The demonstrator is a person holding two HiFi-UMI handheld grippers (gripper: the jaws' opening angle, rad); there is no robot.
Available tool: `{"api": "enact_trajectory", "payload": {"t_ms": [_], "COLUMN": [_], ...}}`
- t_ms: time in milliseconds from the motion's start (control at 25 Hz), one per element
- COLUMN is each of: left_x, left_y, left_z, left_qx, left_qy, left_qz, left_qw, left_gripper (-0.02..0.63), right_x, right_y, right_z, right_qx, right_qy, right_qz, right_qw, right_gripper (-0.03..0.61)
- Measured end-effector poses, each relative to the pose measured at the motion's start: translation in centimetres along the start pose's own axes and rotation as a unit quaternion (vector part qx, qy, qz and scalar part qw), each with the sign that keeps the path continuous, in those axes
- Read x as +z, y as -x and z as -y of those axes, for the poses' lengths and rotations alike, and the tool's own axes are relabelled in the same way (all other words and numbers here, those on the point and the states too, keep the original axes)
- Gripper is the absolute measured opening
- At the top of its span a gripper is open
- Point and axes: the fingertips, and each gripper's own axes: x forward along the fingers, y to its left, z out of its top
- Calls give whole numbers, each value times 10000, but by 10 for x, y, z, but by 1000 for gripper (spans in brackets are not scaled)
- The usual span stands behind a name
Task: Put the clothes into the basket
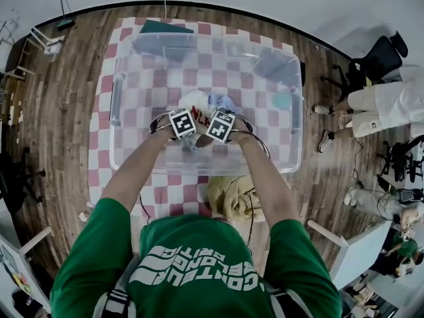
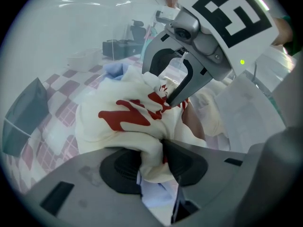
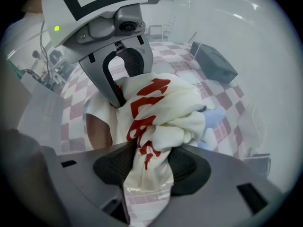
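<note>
Clear basket [image 1: 286, 78] on checked tablecloth [image 1: 99, 118]. Left gripper [image 2: 160, 150], jaws narrow, pinching white shirt [image 2: 120, 122] with red print, inside basket toward 6 o'clock wall. Right gripper [image 3: 150, 151] just beside, jaws wider, clamping same shirt. Yellow garment [image 1: 228, 197] outside basket, 6 o'clock.

Soft matt cloth shirt [image 3: 165, 108], glossy clear plastic basket [image 1: 119, 105].
</note>
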Motion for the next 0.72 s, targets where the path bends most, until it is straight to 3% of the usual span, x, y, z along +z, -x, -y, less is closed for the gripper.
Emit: {"api": "enact_trajectory", "payload": {"t_ms": [200,520,720], "left_x": [-22,-22,-16], "left_y": [11,44,67], "left_z": [1,-4,-8], "left_qx": [-73,218,531], "left_qy": [262,463,303], "left_qz": [-433,-344,-250], "left_qw": [9987,9981,9978], "left_gripper": [161,200,204], "right_x": [-3,-4,-3], "right_y": [10,40,64], "right_z": [0,4,14], "right_qx": [-23,-78,-503], "right_qy": [-100,-203,98], "right_qz": [-29,152,90], "right_qw": [9999,9996,9986], "right_gripper": [247,275,275]}}
